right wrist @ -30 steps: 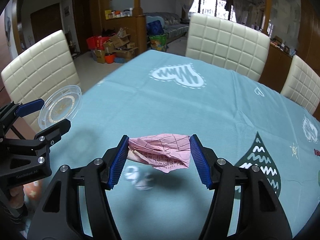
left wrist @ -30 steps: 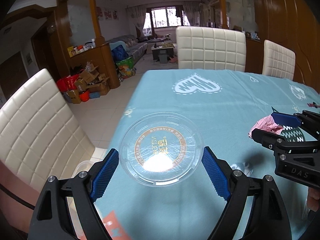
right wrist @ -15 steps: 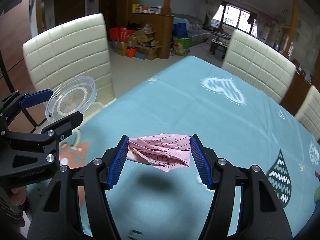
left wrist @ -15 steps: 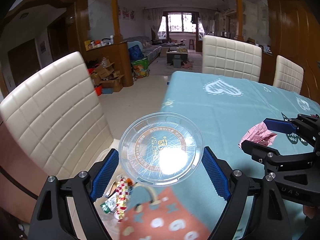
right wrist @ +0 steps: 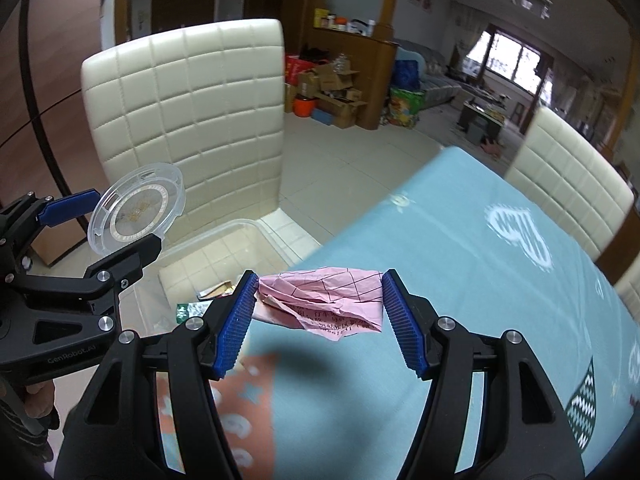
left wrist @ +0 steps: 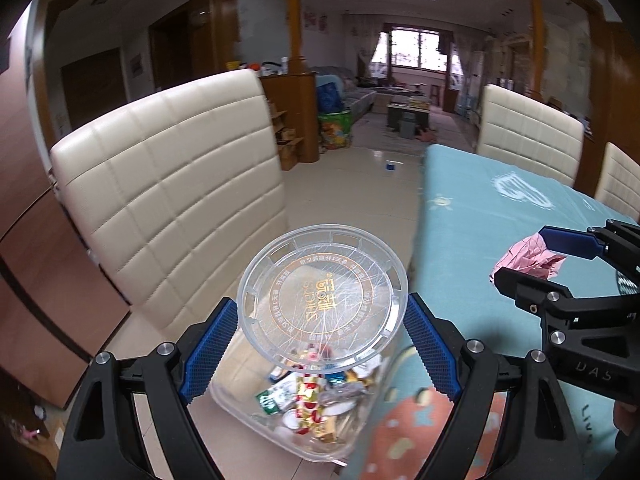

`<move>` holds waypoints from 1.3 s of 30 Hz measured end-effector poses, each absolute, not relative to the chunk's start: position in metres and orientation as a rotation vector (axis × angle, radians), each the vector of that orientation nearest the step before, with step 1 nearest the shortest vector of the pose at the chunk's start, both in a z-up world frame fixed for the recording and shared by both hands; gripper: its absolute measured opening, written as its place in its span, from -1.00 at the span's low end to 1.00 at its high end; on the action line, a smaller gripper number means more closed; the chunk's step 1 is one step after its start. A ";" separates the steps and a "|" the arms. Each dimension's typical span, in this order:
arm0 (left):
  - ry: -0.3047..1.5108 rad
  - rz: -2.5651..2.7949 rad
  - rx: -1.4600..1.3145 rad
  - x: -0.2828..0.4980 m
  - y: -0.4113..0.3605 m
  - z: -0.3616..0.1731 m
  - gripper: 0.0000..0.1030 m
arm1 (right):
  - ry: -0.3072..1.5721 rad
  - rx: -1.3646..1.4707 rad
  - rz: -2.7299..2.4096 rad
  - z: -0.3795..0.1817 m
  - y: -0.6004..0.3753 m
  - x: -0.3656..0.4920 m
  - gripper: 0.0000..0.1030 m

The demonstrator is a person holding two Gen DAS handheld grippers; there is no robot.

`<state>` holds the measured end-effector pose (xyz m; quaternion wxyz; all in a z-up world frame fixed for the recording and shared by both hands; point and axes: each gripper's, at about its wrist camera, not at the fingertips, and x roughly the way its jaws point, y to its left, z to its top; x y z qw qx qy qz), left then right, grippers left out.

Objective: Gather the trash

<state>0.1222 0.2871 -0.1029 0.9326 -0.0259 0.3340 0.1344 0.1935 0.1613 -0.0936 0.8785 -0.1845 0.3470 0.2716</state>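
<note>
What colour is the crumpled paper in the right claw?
Pink with dark grid lines, best seen in the right wrist view.

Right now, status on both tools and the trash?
Left tool grips clear round plastic lid. Right tool grips crumpled pink paper. Clear plastic bin below, unobstructed.

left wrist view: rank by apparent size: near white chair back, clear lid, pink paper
1. near white chair back, by far the largest.
2. clear lid, but it sits close to the camera in the left gripper, so that inflates it.
3. pink paper, partly hidden by the right gripper.
</note>
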 end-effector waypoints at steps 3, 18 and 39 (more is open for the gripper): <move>0.682 0.295 -0.061 0.120 0.300 -0.104 0.60 | 0.711 -0.400 0.585 -0.092 0.179 0.194 0.24; 0.707 0.332 -0.094 0.138 0.336 -0.120 0.60 | 0.720 -0.369 0.579 -0.093 0.214 0.227 0.27; 0.772 0.329 -0.123 0.152 0.335 -0.138 0.62 | 0.805 -0.224 0.609 -0.106 0.190 0.241 0.67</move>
